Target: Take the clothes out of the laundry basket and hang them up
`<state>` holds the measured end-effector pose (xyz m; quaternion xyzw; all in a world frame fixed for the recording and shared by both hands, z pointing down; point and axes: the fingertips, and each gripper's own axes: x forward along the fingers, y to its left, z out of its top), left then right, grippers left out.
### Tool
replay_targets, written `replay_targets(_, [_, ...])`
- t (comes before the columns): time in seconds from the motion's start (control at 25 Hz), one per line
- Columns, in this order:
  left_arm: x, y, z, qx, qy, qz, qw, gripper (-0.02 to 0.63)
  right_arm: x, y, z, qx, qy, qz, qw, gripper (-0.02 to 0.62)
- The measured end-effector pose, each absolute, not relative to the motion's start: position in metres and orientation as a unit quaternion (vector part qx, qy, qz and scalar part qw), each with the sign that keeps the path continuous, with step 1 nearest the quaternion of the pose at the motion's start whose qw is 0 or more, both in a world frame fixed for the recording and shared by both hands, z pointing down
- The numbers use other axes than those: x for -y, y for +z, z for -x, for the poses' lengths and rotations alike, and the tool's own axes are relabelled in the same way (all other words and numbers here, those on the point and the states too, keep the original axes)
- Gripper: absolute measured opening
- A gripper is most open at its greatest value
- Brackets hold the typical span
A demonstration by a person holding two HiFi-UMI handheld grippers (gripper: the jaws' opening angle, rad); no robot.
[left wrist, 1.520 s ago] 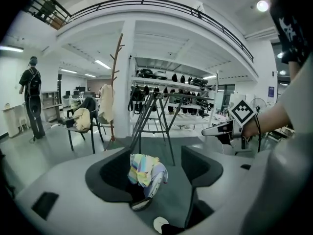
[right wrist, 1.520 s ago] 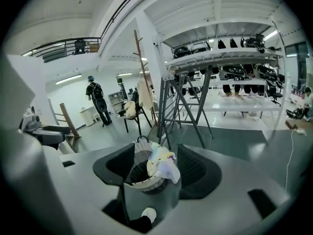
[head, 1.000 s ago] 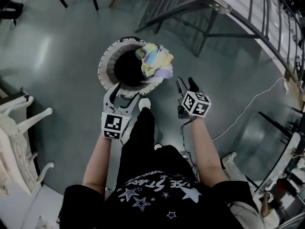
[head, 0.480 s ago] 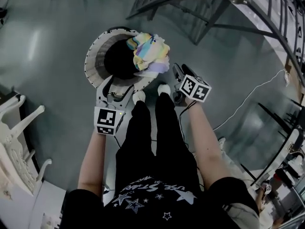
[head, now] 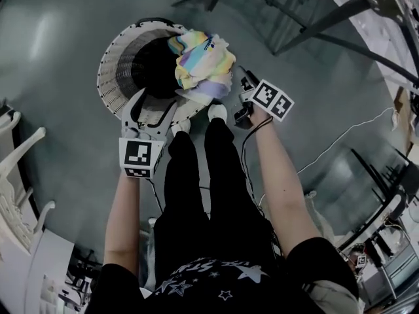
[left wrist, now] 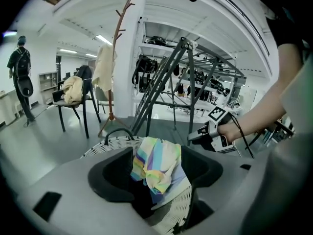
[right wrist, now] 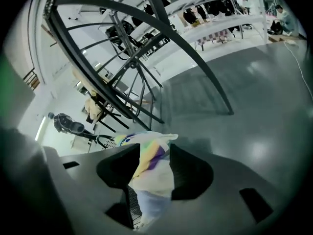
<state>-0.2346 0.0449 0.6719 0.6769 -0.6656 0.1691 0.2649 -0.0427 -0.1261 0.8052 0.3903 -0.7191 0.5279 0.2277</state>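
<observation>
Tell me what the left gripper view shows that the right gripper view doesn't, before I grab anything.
Only the left gripper view: the right gripper reaching in from the right, and a wooden coat stand behind the basket. Only the right gripper view: a white cable on the floor at far right. Both: the pastel striped garment draped over the rim of the white wicker basket, seen between open jaws, with the dark metal rack behind. The right gripper's jaws have just been closing but pinch nothing yet.
</observation>
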Motion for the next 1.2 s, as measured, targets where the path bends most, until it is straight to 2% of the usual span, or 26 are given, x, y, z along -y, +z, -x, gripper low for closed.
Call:
replay_targets(0.28, [-0.043,0.699,0.226,0.66,0.167,-0.675,0.283,0.324,0.143,0.833,0.056,0.653,0.622,-0.4,0.164,0.235])
replay_targets(0.6, [-0.041,0.722,0.226,0.654,0.168,-0.674,0.301,0.324,0.15,0.874,0.062,0.579,0.69,-0.403,0.163,0.236])
replay_targets(0.76, [-0.041,0.727,0.226,0.653,0.169,-0.672,0.306,0.324,0.152,0.882,0.067,0.57,0.707,-0.389,0.157,0.18])
replay_targets(0.92, [-0.041,0.727,0.224,0.651,0.169,-0.672,0.309,0.324,0.149,0.875,0.074,0.586,0.702,-0.365,0.176,0.041])
replay_targets(1.2, [-0.038,0.711,0.217,0.647,0.17,-0.679,0.302,0.324,0.151,0.829,0.084,0.641,0.676,-0.33,0.155,0.025])
